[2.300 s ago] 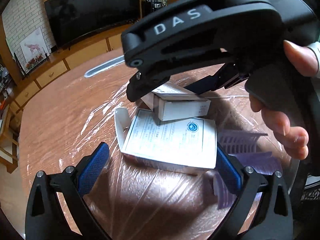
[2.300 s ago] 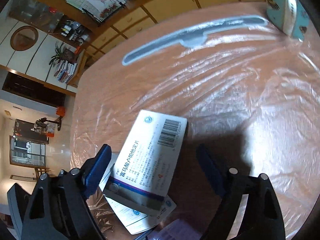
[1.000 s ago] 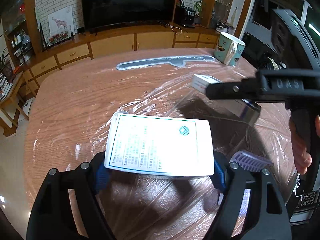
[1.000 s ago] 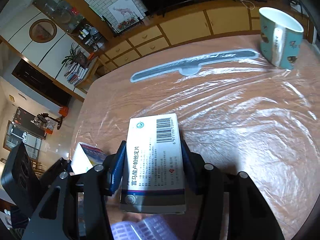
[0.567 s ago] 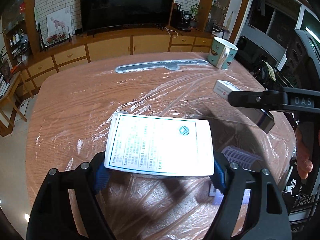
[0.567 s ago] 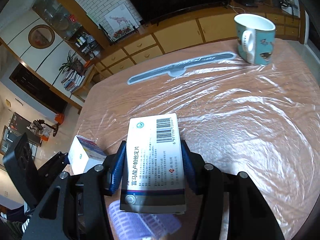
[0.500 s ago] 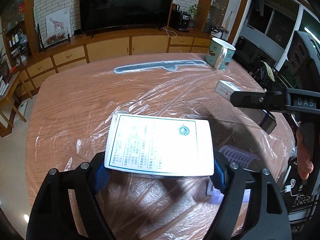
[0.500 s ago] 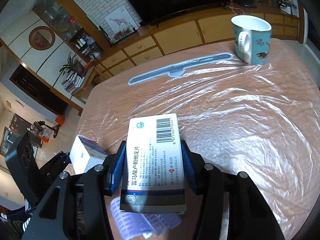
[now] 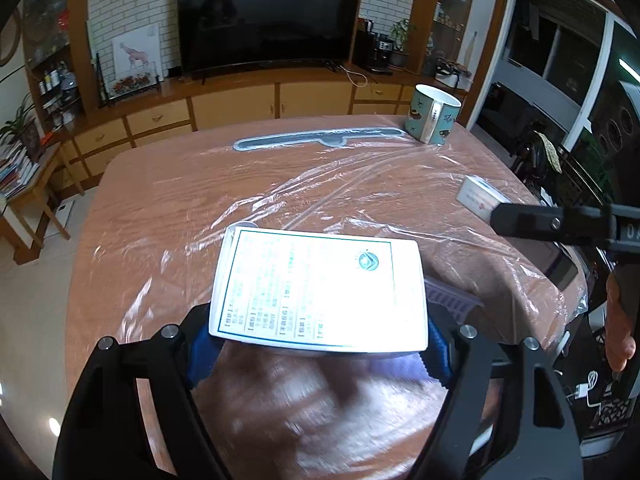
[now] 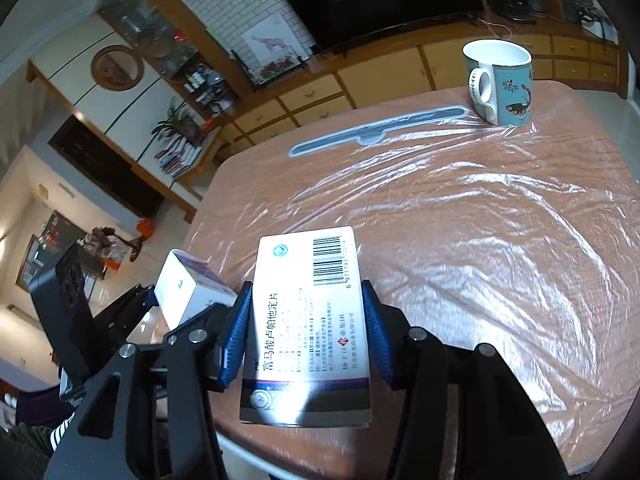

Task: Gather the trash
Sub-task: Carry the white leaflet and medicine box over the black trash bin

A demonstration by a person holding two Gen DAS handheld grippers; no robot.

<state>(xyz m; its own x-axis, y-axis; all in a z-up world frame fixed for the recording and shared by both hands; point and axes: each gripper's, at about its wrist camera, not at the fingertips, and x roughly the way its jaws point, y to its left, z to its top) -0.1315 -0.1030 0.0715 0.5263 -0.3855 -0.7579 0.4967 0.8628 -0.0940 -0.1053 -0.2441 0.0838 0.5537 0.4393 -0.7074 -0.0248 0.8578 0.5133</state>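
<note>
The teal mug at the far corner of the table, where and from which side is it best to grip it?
Probably grip the teal mug across its body, coming from above and in front. It stands upright with the open mouth up, and its handle faces the near-left side, so the fingers should close on the walls on either side of the handle. The bare table before it leaves a free approach.

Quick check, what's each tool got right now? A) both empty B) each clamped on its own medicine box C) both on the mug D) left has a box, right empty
B: the left tool pads press the sides of a wide white box, and the right tool pads clamp a barcode box; the mug sits untouched at the table's far edge.
</note>
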